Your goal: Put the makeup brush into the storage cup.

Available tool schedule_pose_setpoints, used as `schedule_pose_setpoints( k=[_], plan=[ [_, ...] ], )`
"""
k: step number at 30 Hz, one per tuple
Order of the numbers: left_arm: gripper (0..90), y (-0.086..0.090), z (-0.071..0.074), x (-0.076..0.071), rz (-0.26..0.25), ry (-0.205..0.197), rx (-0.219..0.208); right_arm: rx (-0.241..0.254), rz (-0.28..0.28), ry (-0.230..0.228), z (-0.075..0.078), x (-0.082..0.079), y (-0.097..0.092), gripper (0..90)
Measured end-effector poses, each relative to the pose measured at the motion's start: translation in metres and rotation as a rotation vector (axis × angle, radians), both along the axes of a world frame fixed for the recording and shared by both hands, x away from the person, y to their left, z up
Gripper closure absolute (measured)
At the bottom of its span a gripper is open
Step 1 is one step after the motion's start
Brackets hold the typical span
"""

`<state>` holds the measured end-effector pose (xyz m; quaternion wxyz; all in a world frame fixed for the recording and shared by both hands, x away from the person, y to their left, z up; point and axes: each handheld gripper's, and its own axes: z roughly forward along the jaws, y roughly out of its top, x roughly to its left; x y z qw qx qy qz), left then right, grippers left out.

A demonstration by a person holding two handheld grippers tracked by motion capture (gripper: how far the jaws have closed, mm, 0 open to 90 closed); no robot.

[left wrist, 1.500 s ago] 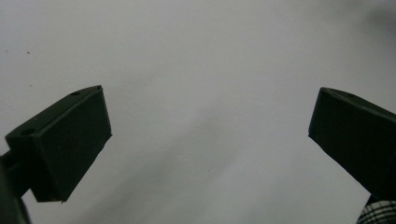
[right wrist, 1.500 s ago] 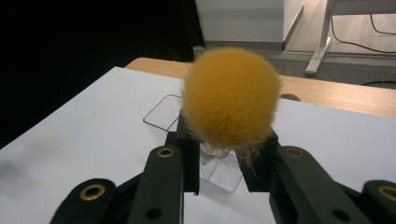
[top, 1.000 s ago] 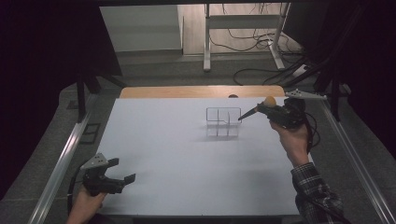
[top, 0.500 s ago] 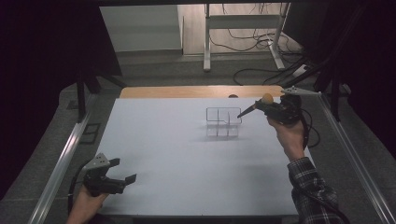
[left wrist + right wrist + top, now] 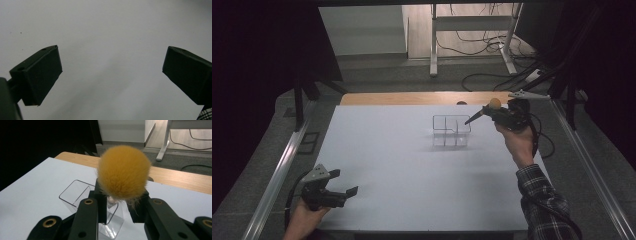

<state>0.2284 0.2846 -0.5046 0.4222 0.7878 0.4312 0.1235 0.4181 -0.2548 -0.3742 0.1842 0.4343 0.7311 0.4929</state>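
The left gripper (image 5: pixel 343 192) rests at the surface's (image 5: pixel 382 165) near corner, fingers spread and empty. The right gripper (image 5: pixel 473 119), fingers clenched on an orange brush (image 5: pixel 123 171), has edged closer over the clear organizer (image 5: pixel 451 131), probably ready to lower it into a compartment.

My clear plastic 4-compartment organizer (image 5: pixel 451 131) stood on the white table sheet (image 5: pixel 412 165), right of centre. My right gripper (image 5: pixel 479 114) hung just right of it, above its far corner, holding an orange fluffy brush (image 5: pixel 123 172). My left gripper (image 5: pixel 343 192) sat at the near left corner, well apart.
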Motion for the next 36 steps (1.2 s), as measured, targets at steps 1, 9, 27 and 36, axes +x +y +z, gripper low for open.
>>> schedule_pose_setpoints(
  k=[1, 9, 27, 36],
  plan=[
    [2.7, -0.001, 0.0, 0.0, -0.001, 0.0, 0.006, -0.003, 0.0, 0.001, -0.001, 0.001, 0.001, 72.4],
    [4.2, -0.003, 0.0, 0.0, -0.006, -0.003, 0.041, -0.023, 0.006, 0.005, -0.007, 0.005, 0.006, 72.4],
    [5.2, -0.003, -0.002, 0.0, -0.01, 0.016, 0.068, -0.046, 0.014, 0.02, -0.024, 0.012, 0.017, 72.4],
    [5.0, -0.002, -0.002, 0.0, -0.011, 0.031, 0.064, -0.051, 0.013, 0.028, -0.033, 0.015, 0.02, 72.4]
  ],
)
